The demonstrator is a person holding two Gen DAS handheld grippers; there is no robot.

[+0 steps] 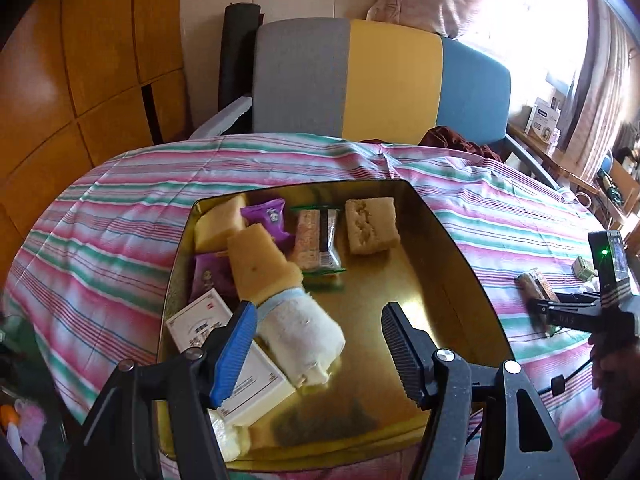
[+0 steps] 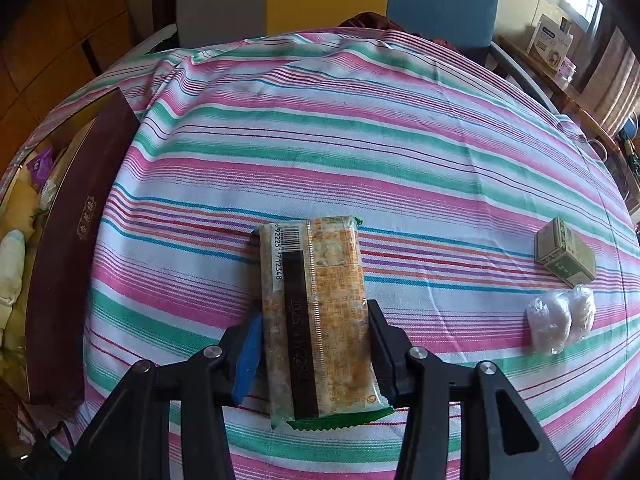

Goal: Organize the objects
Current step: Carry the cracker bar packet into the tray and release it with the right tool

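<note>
Right now right tongs (image 2: 316,344) clamp snack bar (image 2: 316,312) at lower centre on striped surface (image 2: 360,140); left tongs (image 1: 320,344) gape wide, empty, over gold tin (image 1: 432,280). Lift level, clear the rim.

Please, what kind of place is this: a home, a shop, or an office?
Most likely a home living or dining room: a round table under a striped tablecloth, a gold tin of snacks, a colour-block sofa and curtains at the window.

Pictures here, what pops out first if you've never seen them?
The snack bar sits right between the right gripper's fingers on the striped cloth. The gold tin under the open left gripper holds snacks and a rolled towel.
</note>
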